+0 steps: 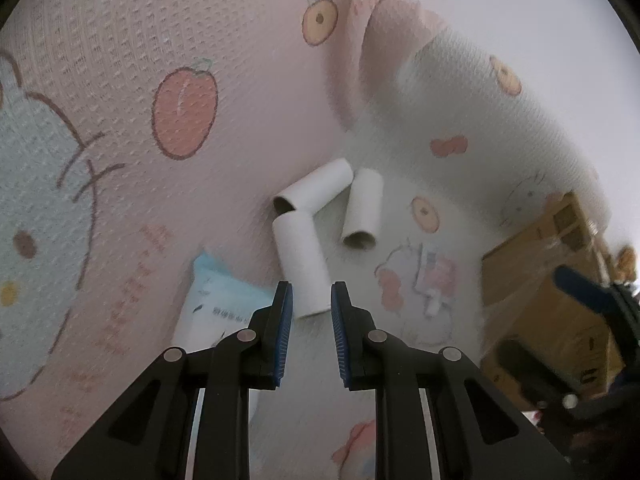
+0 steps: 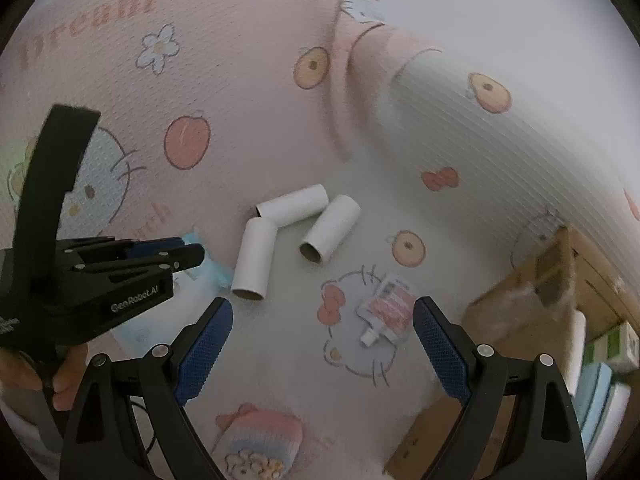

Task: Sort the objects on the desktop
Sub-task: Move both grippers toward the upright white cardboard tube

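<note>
Ribbed blue tool (image 1: pixel 311 300) pads w/ gap near smooth white cardboard tube (image 1: pixel 301 264).

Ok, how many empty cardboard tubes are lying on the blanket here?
3: the near tube lies in front of the left gripper, the far tube touches its far end, the right tube lies apart.

Home bedroom | pink-and-white waffle-knit cartoon-cat blanket (image 2: pixel 224 92) spread as the work surface | brown cardboard boxes (image 1: pixel 548 292) stacked just beside the blanket's right edge | plain white wall (image 2: pixel 520 8) beyond the blanket
</note>
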Action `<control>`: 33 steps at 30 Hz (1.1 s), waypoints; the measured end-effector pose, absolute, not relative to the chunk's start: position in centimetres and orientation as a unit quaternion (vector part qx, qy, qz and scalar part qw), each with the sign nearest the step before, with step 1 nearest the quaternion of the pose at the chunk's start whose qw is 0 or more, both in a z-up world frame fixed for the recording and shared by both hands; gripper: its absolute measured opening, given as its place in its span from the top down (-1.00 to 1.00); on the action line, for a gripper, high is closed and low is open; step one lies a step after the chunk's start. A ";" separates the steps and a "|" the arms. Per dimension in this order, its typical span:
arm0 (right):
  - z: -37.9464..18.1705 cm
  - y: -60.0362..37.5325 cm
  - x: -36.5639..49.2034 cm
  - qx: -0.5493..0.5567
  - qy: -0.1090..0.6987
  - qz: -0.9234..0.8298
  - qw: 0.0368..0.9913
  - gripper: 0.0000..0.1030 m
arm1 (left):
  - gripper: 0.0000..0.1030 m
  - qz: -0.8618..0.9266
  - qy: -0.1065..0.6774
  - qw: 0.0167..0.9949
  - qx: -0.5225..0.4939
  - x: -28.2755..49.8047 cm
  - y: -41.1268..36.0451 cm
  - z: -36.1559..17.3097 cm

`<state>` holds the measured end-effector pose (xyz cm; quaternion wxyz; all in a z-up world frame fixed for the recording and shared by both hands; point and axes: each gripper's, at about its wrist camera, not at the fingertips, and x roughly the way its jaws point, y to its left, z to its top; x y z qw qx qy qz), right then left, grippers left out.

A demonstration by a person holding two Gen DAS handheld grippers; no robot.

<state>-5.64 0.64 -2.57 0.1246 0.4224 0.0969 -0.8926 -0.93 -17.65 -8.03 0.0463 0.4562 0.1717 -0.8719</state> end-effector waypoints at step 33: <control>-13.1 -1.4 -10.7 0.382 0.065 -0.892 0.231 -0.72 | 0.26 -0.798 0.345 0.018 0.495 -7.4 -22.4 -15.9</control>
